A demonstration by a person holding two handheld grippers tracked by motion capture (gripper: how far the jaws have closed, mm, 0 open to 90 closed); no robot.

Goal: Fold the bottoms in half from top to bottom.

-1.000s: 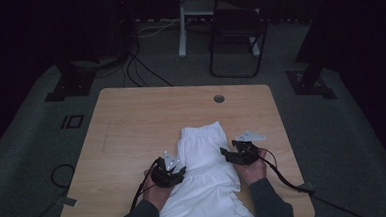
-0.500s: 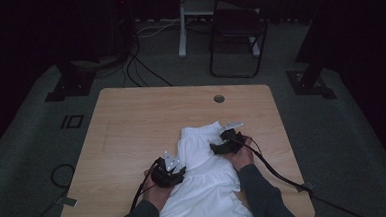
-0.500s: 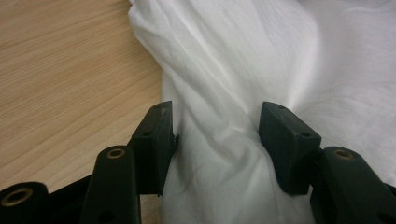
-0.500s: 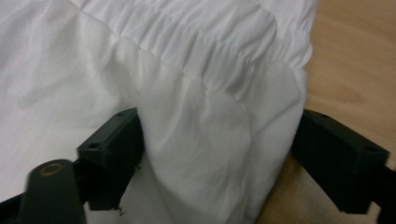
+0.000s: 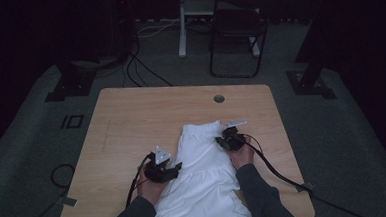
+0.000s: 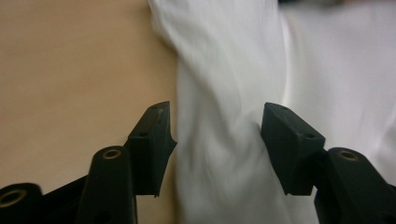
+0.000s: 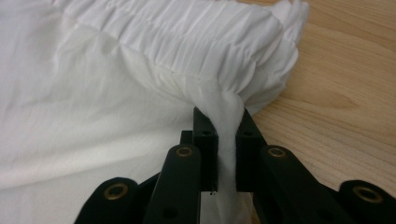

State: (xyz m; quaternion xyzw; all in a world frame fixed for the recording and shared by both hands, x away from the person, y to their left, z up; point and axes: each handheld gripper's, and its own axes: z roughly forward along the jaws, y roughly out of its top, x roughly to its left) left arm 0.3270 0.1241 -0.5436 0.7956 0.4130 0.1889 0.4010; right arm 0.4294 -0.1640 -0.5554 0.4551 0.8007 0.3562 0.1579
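A white garment (image 5: pixel 204 173) lies lengthwise on the table (image 5: pixel 132 126), lower centre of the high view, running from its gathered waistband at mid-frame down past the table's near edge btw the person's forearms. The waistband end sits a bit right of centre, below the round hole (image 5: pixel 219 98) in the tabletop.

Right tool (image 5: pixel 227 138) is at the garment's right edge, just under the waistband corner. In the right gripper view its jaws have just been closing and now stand narrow, pinching a twisted fold of white cloth (image 7: pixel 227 140) btw the pads; the ruffled waistband spreads above them, bare wood to the right.

Left tool (image 5: pixel 170 169) is at the garment's left edge, lower left of centre in the high view. In the left gripper view its jaws have been opening a little and stand about half wide, straddling the cloth's edge: the left pad (image 6: pixel 152 147) over bare wood just beside the hem, the right pad (image 6: pixel 289 144) over cloth. Pads aren't pressing, nothing gripped.

Room: upper half and left third of the table are bare wood, w/ a wide strip also right of the garment. Cables trail from both tools off the near edge. Beyond the far edge a chair (image 5: pixel 237 36) stands on the floor, well apart.
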